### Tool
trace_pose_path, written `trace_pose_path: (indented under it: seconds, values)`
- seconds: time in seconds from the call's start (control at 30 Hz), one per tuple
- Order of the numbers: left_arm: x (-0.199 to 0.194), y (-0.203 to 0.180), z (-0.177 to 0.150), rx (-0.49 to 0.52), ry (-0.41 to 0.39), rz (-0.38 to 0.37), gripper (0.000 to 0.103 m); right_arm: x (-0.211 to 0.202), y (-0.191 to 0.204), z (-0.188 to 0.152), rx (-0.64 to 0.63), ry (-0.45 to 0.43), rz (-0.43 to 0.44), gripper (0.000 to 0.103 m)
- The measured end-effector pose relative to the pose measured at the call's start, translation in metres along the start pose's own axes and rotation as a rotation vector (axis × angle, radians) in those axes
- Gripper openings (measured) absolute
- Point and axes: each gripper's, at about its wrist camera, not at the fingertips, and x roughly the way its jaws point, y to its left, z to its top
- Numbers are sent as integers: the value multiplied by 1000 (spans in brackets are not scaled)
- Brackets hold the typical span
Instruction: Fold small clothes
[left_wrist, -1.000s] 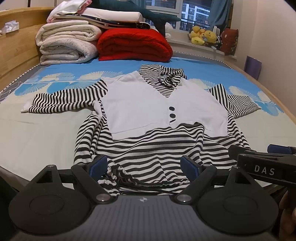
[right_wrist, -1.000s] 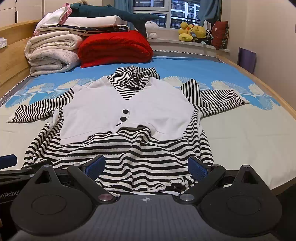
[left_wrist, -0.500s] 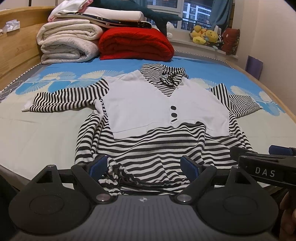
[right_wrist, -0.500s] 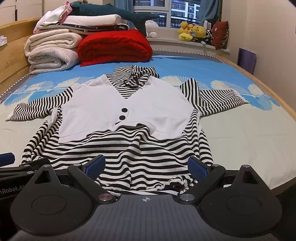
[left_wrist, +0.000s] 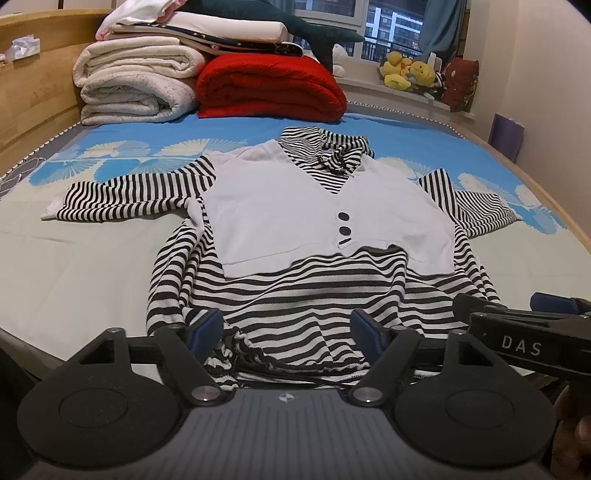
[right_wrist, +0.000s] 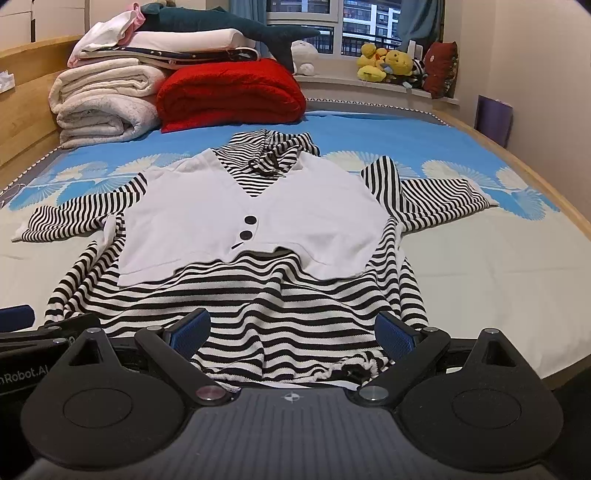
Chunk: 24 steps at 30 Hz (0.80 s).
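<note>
Bed (left_wrist: 85, 266), blue-and-pale sheet: striped top (left_wrist: 314, 291) with white vest front lies flat mid-bed, long axis running away from cameras, collar far, hem near, sleeves spread sideways; left gripper (left_wrist: 288, 328) and right gripper (right_wrist: 291, 328) both wide open at hem, holding nothing.

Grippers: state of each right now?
Left gripper: open, over the striped top's hem, holding nothing.
Right gripper: open, over the same hem, holding nothing.
</note>
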Motion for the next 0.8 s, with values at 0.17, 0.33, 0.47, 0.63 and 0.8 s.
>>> trace_pose_path:
  seconds: [0.17, 0.33, 0.47, 0.63, 0.8]
  values:
    - [-6, 2, 15, 17, -7, -40, 62, 0, -1, 3, 27, -78, 16, 96]
    - [-4, 9, 55, 36, -28, -65, 45, 5, -4, 4, 29, -37, 9, 95]
    - [16, 24, 107, 37, -82, -58, 33, 4, -9, 9, 33, -58, 11, 91]
    - [63, 70, 181, -37, -185, 20, 25, -12, -33, 24, 117, -158, 64, 88]
    - [133, 151, 225, -171, -150, 139, 25, -25, -41, 72, 21, -250, 101, 88]
